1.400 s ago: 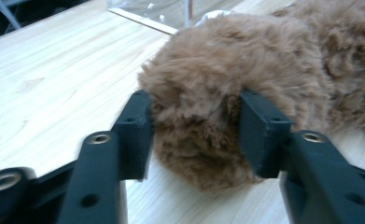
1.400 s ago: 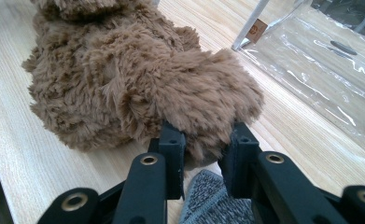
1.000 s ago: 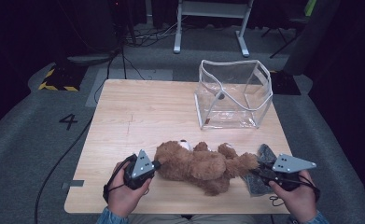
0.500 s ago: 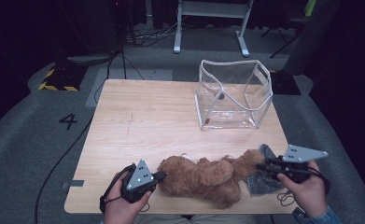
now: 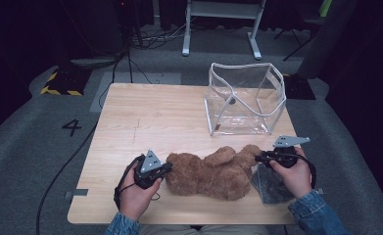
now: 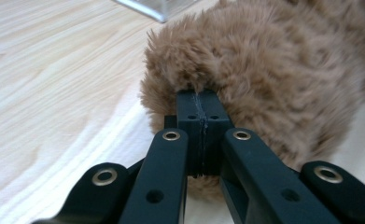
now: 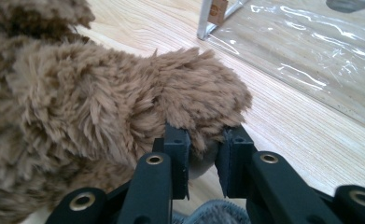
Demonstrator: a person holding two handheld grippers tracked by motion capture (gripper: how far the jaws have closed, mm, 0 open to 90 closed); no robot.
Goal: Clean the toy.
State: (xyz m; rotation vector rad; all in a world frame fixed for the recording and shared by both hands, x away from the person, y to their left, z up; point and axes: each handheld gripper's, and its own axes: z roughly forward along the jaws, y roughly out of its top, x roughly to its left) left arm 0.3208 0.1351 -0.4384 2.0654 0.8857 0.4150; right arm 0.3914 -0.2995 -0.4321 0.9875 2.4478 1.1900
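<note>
A brown teddy bear (image 5: 213, 171) lies lengthwise near the front edge of the wooden table (image 5: 155, 117). My left gripper (image 5: 167, 169) is at its left end. In the left gripper view the jaws (image 6: 201, 100) are pressed tight together, pinching a tuft of the bear's fur (image 6: 273, 70). My right gripper (image 5: 257, 157) is at the bear's right end. In the right gripper view its jaws (image 7: 203, 140) clamp a furry limb of the bear (image 7: 194, 88), with a narrow gap left between the pads.
A clear plastic bag (image 5: 243, 98) with white piping stands open at the back right of the table; its corner shows close by (image 7: 311, 56). A grey cloth piece (image 5: 270, 183) lies under my right hand. Cables trail on the floor at the left.
Both hands and the bear shifted a little away from the table's front edge. The right gripper moved leftward, so the bear looks less stretched than half a second ago.
</note>
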